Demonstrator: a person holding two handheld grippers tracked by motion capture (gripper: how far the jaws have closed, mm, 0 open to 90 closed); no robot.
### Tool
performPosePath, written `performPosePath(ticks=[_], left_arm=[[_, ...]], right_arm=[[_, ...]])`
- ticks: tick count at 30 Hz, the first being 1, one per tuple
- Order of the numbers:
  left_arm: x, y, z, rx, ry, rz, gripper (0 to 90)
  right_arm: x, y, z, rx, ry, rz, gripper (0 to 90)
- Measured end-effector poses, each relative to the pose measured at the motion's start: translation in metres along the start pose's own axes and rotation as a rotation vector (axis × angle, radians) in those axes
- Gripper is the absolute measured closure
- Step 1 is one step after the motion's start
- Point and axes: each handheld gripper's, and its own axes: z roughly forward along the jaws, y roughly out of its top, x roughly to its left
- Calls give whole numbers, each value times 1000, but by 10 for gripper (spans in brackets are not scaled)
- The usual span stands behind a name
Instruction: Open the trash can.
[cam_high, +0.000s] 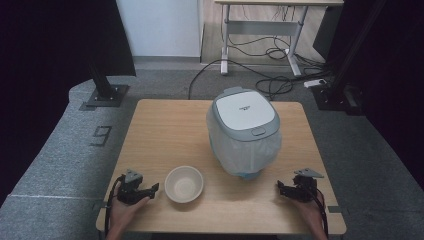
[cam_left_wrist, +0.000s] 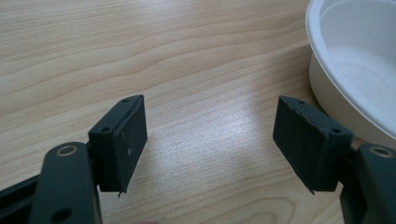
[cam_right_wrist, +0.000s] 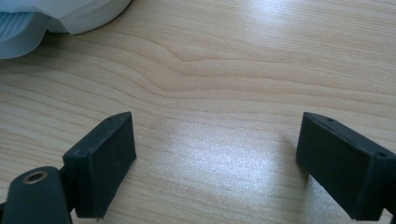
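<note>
A grey-and-white bin (cam_high: 244, 132) with a closed lid and a translucent bag liner stands right of the table's middle; its base and liner (cam_right_wrist: 56, 18) show at the top left of the right gripper view. A white empty bowl (cam_high: 184, 183) sits near the front edge, its rim (cam_left_wrist: 355, 70) at the right of the left gripper view. My left gripper (cam_high: 154, 189) rests on the table just left of the bowl, open, nothing between its pads (cam_left_wrist: 122, 140). My right gripper (cam_high: 280, 188) lies at the front right, in front of the bin, open over bare wood (cam_right_wrist: 215, 154).
The wooden table (cam_high: 165, 130) stands on grey carpet. Behind it are a desk frame with loose cables (cam_high: 270, 55) and black stand bases (cam_high: 105, 92) at both far corners. A number 9 marking (cam_high: 101, 135) lies on the floor at left.
</note>
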Motion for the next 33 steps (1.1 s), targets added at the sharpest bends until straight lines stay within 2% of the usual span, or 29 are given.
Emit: performPosePath(ticks=[4, 8, 9, 10, 11, 13, 17, 21, 24, 25, 26, 29, 30, 33], left_arm=[[1, 0, 0, 5, 1, 0, 267], [4, -2, -1, 10, 7, -5, 269], [4, -2, -1, 10, 7, -5, 270], [4, -2, -1, 8, 7, -6, 270], [4, -2, -1, 7, 7, -6, 270], [2, -1, -2, 7, 7, 2, 270], [0, -1, 0, 15, 12, 14, 269], [1, -1, -1, 13, 25, -1, 265], [1, -2, -2, 12, 26, -7, 265], [1, -2, -2, 12, 26, -7, 265], [1, -2, -1, 14, 27, -8, 265], [1, -2, 0, 19, 26, -5, 265], [0, -1, 1, 23, 25, -2, 265], [-1, 0, 2, 25, 22, 3, 265]], right_arm=[[2, 0, -1, -4, -17, 16, 155], [5, 1, -4, -5, 5, -1, 261], [5, 1, -4, -5, 5, -1, 261], [5, 1, -4, -7, 13, -10, 299], [8, 0, -7, -21, 23, -42, 421], [10, 1, -10, -35, 18, -68, 495], [12, 5, -17, -79, 39, -69, 671], [16, 8, -24, -132, 60, -95, 808], [20, 11, -28, -160, 107, -121, 853], [20, 11, -28, -160, 107, -121, 853], [24, 13, -29, -172, 128, -145, 861], [30, 16, -29, -190, 130, -169, 892], [35, 19, -30, -232, 116, -181, 893], [40, 22, -30, -252, 138, -180, 893]])
